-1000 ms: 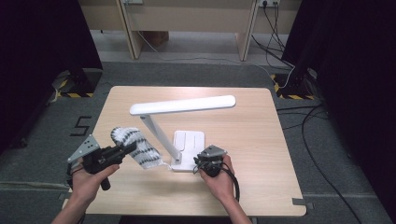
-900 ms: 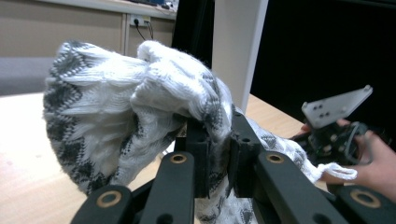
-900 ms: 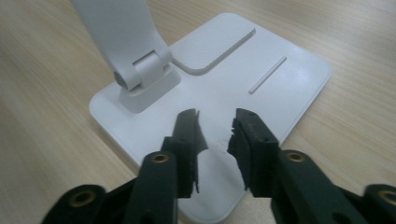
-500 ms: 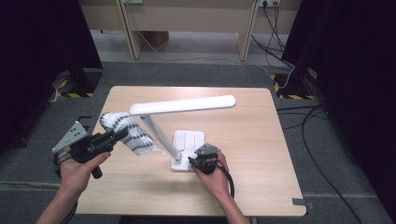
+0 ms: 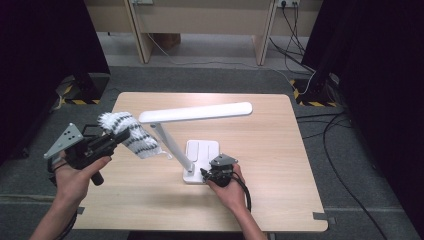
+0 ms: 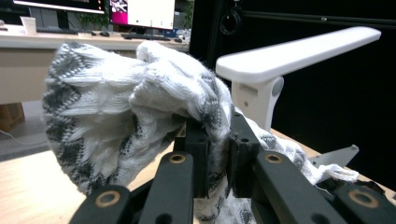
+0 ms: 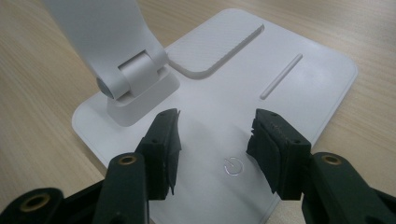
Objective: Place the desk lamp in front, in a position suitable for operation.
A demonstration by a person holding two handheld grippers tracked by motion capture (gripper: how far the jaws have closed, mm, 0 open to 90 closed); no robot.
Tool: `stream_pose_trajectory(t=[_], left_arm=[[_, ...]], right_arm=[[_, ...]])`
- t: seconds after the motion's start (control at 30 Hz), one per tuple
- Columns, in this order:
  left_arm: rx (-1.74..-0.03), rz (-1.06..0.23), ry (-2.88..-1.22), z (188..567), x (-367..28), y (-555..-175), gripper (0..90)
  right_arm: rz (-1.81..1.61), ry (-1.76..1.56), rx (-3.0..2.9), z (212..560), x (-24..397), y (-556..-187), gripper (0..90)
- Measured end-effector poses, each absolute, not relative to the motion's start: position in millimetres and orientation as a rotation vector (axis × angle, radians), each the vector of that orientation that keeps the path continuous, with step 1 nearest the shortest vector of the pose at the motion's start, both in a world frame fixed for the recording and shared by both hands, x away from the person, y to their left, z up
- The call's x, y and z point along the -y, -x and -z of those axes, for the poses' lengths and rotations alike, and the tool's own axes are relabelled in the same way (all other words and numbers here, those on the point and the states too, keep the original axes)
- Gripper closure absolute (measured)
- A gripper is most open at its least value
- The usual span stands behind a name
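- The left gripper (image 5: 120, 137) has its jaws clamped on a grey-and-white knitted cloth (image 5: 131, 134), held up above the left part of the wooden table (image 5: 280, 200).
- In the left gripper view the cloth (image 6: 140, 107) bunches over and between the two black jaws, with the lamp's white head (image 6: 299, 51) just behind it.
- The cloth hangs beside the slanted arm of the white desk lamp (image 5: 195, 114), close under the near end of its head; whether it touches cannot be told.
- The right gripper (image 5: 209, 172) sits low at the lamp's flat base (image 5: 202, 152); its jaws have just been opening and stand apart, with nothing pinched.
- In the right gripper view the jaws stand on either side of the power symbol (image 7: 232, 165) on the base (image 7: 299, 93), near the hinge (image 7: 133, 77).
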State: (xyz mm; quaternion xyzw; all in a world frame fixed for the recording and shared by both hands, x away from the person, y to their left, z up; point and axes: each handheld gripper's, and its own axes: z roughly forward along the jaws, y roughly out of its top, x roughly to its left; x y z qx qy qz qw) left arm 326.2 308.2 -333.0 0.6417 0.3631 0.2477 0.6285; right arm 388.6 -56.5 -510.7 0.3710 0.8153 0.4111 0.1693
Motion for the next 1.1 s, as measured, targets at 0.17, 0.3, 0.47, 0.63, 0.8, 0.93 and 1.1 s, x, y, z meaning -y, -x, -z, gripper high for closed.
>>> stream_pose_trajectory(t=[0.17, 0.3, 0.47, 0.63, 0.8, 0.93, 1.1], left_arm=[[-0.822, -0.581, -1.45, 322.9, -312.9, -324.8, 80.8], [-0.822, -0.594, -1.438, 315.9, -315.8, -323.9, 80.8], [-0.809, -0.622, -1.431, 305.2, -319.0, -323.8, 80.8], [-0.802, -0.631, -1.429, 298.4, -320.7, -323.9, 80.8], [-0.786, -0.61, -1.442, 290.2, -316.2, -325.8, 80.8], [-0.769, -0.605, -1.457, 285.6, -311.7, -328.2, 80.7], [-0.755, -0.589, -1.474, 278.9, -303.3, -333.7, 80.6]], right_arm=[[-1.175, -1.058, -2.308, 511.5, 56.6, -388.0, 51.2], [-1.181, -1.062, -2.294, 512.4, 55.5, -387.2, 50.2], [-1.183, -1.059, -2.296, 512.5, 55.5, -387.7, 49.9], [-1.182, -1.055, -2.301, 512.4, 55.8, -388.0, 50.0], [-1.187, -1.056, -2.296, 512.9, 55.5, -387.9, 50.7], [-1.185, -1.054, -2.298, 512.8, 55.4, -388.2, 50.9], [-1.182, -1.055, -2.3, 512.4, 55.4, -388.9, 52.1]])
